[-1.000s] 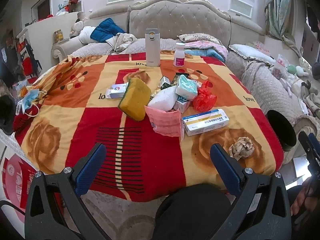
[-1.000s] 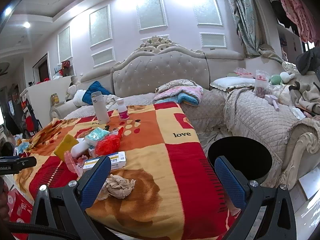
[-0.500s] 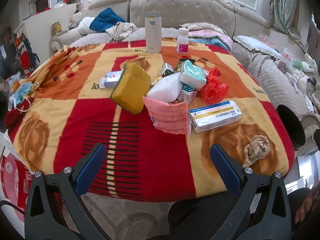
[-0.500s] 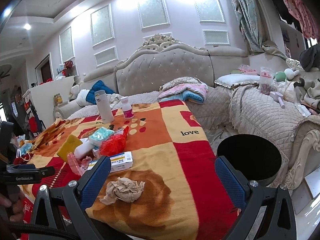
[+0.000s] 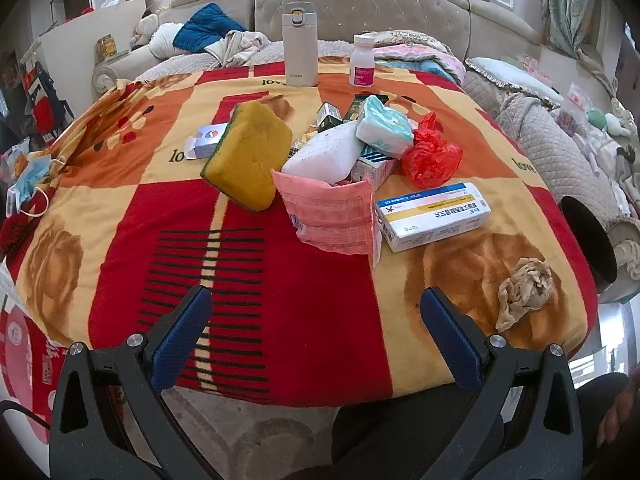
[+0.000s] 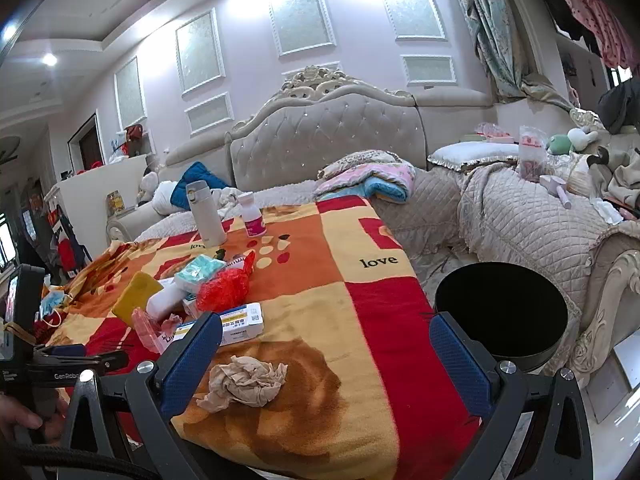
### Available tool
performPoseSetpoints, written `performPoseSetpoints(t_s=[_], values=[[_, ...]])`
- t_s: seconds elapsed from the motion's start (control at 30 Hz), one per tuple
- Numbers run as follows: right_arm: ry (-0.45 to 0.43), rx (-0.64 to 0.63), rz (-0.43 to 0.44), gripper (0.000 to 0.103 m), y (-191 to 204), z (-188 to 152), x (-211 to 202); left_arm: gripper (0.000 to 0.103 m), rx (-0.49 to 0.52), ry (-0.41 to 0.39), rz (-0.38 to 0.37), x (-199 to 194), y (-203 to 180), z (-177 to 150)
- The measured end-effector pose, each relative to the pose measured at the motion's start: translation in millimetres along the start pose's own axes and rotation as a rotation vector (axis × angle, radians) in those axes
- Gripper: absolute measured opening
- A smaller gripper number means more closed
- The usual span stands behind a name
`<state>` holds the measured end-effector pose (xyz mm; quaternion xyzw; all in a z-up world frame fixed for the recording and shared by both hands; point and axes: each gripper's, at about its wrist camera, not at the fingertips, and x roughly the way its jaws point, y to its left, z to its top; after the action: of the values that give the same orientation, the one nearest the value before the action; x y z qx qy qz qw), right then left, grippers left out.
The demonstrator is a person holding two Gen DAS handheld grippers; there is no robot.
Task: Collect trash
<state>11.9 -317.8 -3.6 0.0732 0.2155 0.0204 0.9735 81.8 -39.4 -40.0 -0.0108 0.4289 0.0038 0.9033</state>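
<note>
A crumpled brown paper wad [image 5: 524,290] [image 6: 246,380] lies near the front right corner of the patterned blanket [image 5: 280,288]. Behind it sits a heap of litter: a white and blue medicine box [image 5: 434,216] [image 6: 240,322], a pink wrapper [image 5: 330,216], a red plastic bag [image 5: 430,156] [image 6: 224,290], a yellow sponge [image 5: 250,160] and a tissue pack [image 5: 382,122]. My left gripper [image 5: 316,334] hangs open over the blanket's front edge. My right gripper [image 6: 326,360] is open too, just right of the paper wad. A black bin [image 6: 502,320] [image 5: 588,240] stands right of the table.
A tall beige flask [image 5: 300,50] and a pink-labelled bottle [image 5: 362,62] stand at the far edge. A blue face mask [image 5: 30,184] hangs at the left edge. Quilted sofas [image 6: 520,224] with cushions and clothes surround the table. A hand [image 6: 16,414] holds the other gripper's handle at the lower left.
Both grippers have moved forward toward the table; the litter heap and the paper wad look larger and nearer. Both stay open and nothing has been picked up.
</note>
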Motion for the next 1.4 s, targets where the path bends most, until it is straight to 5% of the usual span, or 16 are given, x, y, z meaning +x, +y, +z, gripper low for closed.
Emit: performPoseSetpoints(t_s=[0.77,0.9,1.1,1.27,1.4], values=[[0.021,-0.066,-0.005,0.103,5,-2,-12,0.103,-0.016,-0.104,-0.017,-71,22,-10],[0.075,-0.118,0.080,0.103,18,-6,-5,0.103,-0.059,-0.088,-0.007,-57,44,-19],[0.205,-0.205,0.179,0.103,47,-13,32,0.103,-0.078,-0.058,-0.089,-19,46,-26],[0.372,-0.163,0.181,0.103,58,-25,90,0.103,-0.054,-0.040,-0.096,19,23,-6],[0.412,-0.092,0.208,0.103,61,-32,112,0.103,-0.049,-0.042,-0.046,50,11,15]])
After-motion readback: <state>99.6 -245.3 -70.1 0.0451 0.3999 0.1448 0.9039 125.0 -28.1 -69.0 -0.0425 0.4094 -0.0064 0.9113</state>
